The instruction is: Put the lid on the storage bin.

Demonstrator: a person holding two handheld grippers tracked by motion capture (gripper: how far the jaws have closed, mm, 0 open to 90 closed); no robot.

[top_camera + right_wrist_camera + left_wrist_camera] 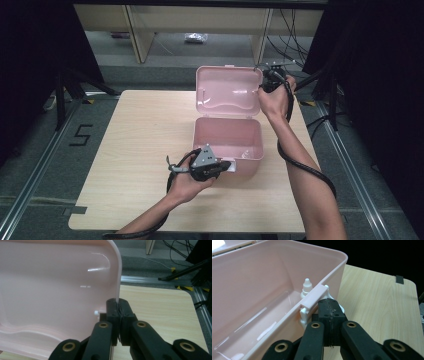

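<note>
A pink plastic box [245, 169] stands open on the wooden table, its lid [227, 92] raised upright behind it. At the box's front wall my left gripper [227, 165] is shut on the white latch [304, 315], just under the pink tab of the rim. The tip of a small white dropper bottle [307, 287] shows inside the box [249, 290] behind that tab. My right gripper [261, 85] is up at the lid's right edge. In the right gripper view its jaws [119, 306] are shut on the thin rim of the lid [55, 290].
The table [140, 140] has bare wood to the left of the box and in front of it. A taped "5" [81, 135] marks the floor at the left. Dark stands and cables [320, 85] sit past the table's far right corner.
</note>
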